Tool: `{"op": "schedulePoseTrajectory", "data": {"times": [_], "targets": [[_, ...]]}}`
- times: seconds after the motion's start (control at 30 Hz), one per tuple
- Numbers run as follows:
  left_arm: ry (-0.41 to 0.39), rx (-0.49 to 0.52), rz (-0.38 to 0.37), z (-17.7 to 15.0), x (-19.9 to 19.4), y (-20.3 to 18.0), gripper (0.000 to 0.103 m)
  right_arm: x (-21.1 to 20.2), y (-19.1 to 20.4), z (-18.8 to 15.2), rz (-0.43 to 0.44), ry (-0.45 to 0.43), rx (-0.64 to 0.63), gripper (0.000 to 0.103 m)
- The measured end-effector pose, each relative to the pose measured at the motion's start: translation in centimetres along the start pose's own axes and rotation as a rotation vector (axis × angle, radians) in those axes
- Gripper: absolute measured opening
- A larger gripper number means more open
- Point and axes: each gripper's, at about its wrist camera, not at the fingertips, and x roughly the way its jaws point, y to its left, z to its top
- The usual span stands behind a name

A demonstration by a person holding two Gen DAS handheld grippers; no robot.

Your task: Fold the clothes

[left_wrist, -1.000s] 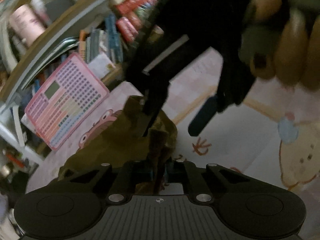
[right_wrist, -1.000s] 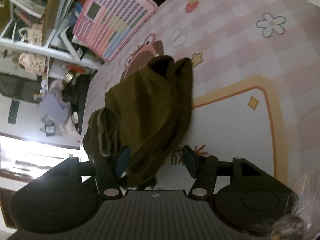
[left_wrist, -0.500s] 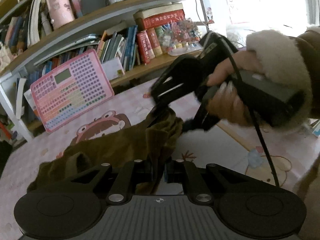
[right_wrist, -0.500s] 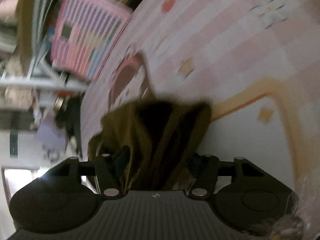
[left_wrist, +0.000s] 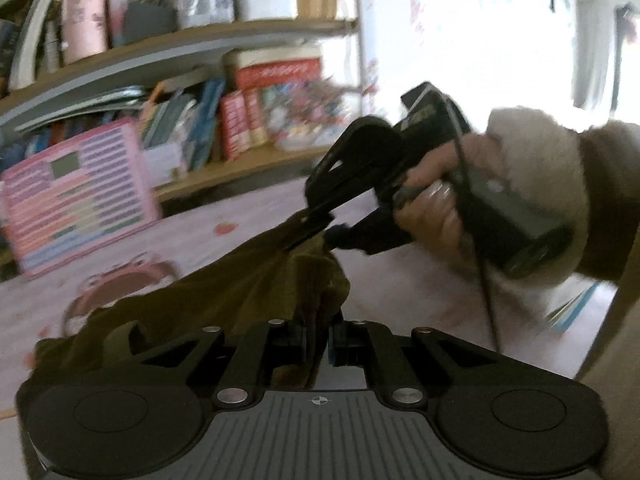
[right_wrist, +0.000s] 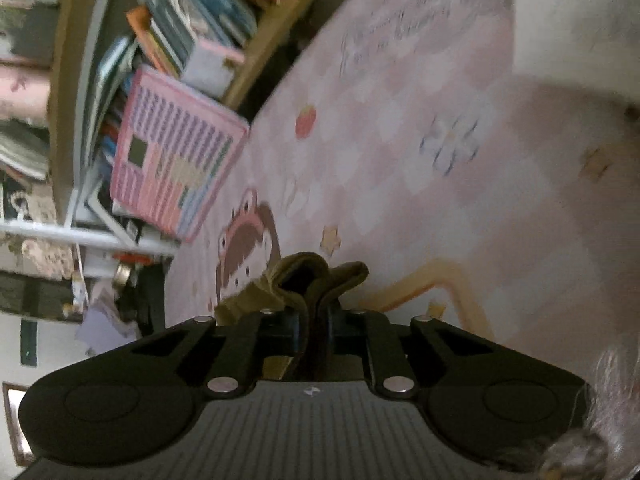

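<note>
An olive-brown garment [left_wrist: 224, 288] hangs bunched between my two grippers above the pink mat [left_wrist: 200, 236]. My left gripper [left_wrist: 319, 342] is shut on a fold of it at the near edge. In the left wrist view a hand [left_wrist: 436, 208] holds my right gripper [left_wrist: 320, 230], which pinches the garment's upper edge. In the right wrist view the jaws of my right gripper [right_wrist: 314, 332] are closing, and the pads press on a rolled edge of the garment [right_wrist: 304, 276] that sticks up between them. The rest of the cloth is hidden below that gripper.
A pink toy tablet [left_wrist: 76, 192] [right_wrist: 172, 156] leans against a bookshelf [left_wrist: 240, 128] full of books at the mat's far edge. The mat [right_wrist: 420, 140] carries cartoon prints. A fluffy cuff [left_wrist: 536, 168] covers the wrist of the hand on the right gripper.
The right gripper's jaws went from wide apart around the garment to pinched on its edge. Both grippers rose and tilted, which lifted the cloth off the mat.
</note>
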Motion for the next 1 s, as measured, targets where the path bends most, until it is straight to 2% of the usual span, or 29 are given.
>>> {"op": "schedulePoseTrajectory", "data": {"times": [0.13,0.23,0.4,0.67,0.8,1.0], "targets": [[-0.041,-0.029,-0.097,0.6,0.2,-0.3,0.007,-2.6,-0.1,0.7,-0.016,-0.079,-0.002,0.011],[-0.051,-0.044,-0.122,0.5,0.0,-0.1,0.008,-3.5,-0.3,0.7,-0.028,-0.1,0.001,0.011],[-0.099,-0.144,-0.118,0.1,-2.3,2.0,0.007,-3.7,1.8,-0.1,0.021,-0.104,-0.035,0.011],[-0.172,-0.333,-0.066,-1.9,-7.3,6.9,0.008,-1.4,10.2,-2.8,0.13,-0.071,-0.206,0.011],[-0.135,-0.401,-0.057,-3.6,-8.7,10.1,0.008,1.7,14.2,-4.7,0.133,-0.039,-0.273,0.011],[-0.041,-0.436,-0.048,-6.3,-10.0,13.9,0.009,7.1,17.9,-7.7,0.063,0.009,-0.351,0.015]]}}
